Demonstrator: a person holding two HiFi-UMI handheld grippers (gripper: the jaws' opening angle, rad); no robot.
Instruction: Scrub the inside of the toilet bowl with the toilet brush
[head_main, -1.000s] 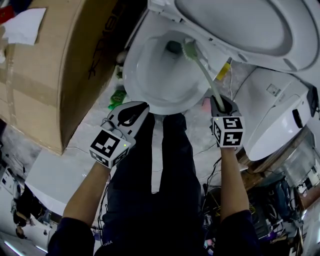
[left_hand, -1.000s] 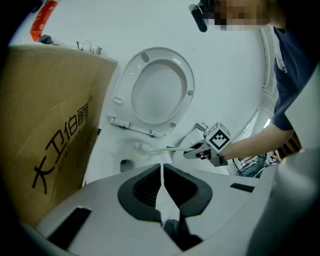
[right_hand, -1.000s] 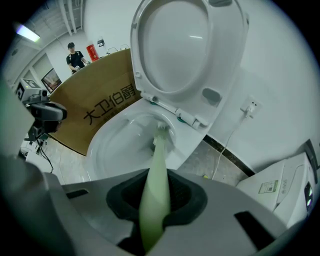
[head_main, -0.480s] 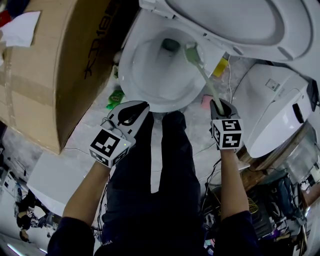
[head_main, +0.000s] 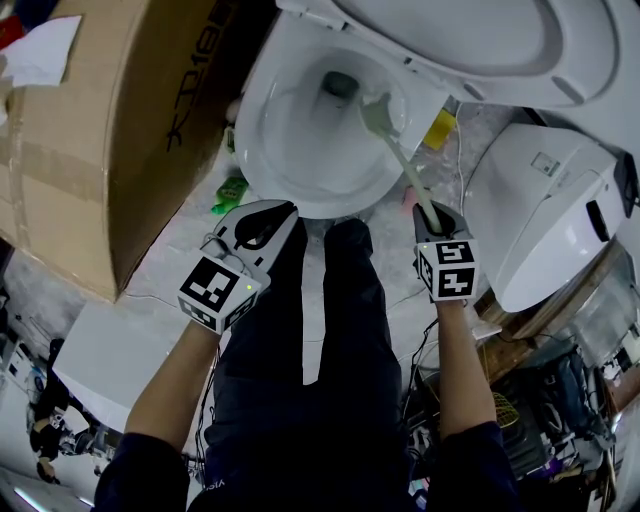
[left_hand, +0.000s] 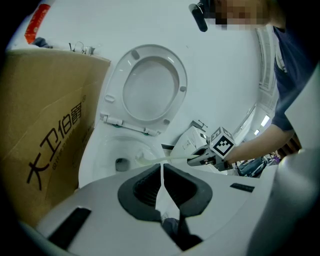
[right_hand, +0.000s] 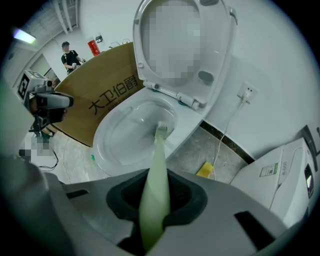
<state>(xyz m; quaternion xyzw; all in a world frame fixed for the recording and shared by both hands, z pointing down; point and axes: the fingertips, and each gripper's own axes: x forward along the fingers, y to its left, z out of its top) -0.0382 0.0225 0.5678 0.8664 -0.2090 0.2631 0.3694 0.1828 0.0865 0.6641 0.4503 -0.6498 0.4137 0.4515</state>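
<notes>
The white toilet bowl (head_main: 290, 150) stands open with its seat and lid (head_main: 470, 40) raised. My right gripper (head_main: 432, 222) is shut on the pale green handle of the toilet brush (head_main: 400, 160). The brush head (head_main: 375, 112) rests inside the bowl against its right inner wall, near the drain hole (head_main: 338, 84). The right gripper view shows the brush (right_hand: 156, 170) running from the jaws down to the bowl (right_hand: 125, 135). My left gripper (head_main: 262, 222) hangs shut and empty in front of the bowl's near rim; its view shows the bowl (left_hand: 107, 152) and the brush (left_hand: 155, 159).
A large cardboard box (head_main: 110, 130) stands close to the bowl's left side. A second white toilet unit (head_main: 545, 215) sits to the right. A yellow sponge (head_main: 438, 130) and a cable lie on the floor behind, a green item (head_main: 230, 192) at the left.
The brush head has shifted slightly within the bowl, down along the right inner wall, as my right gripper moved a little left and up. The left gripper stayed put.
</notes>
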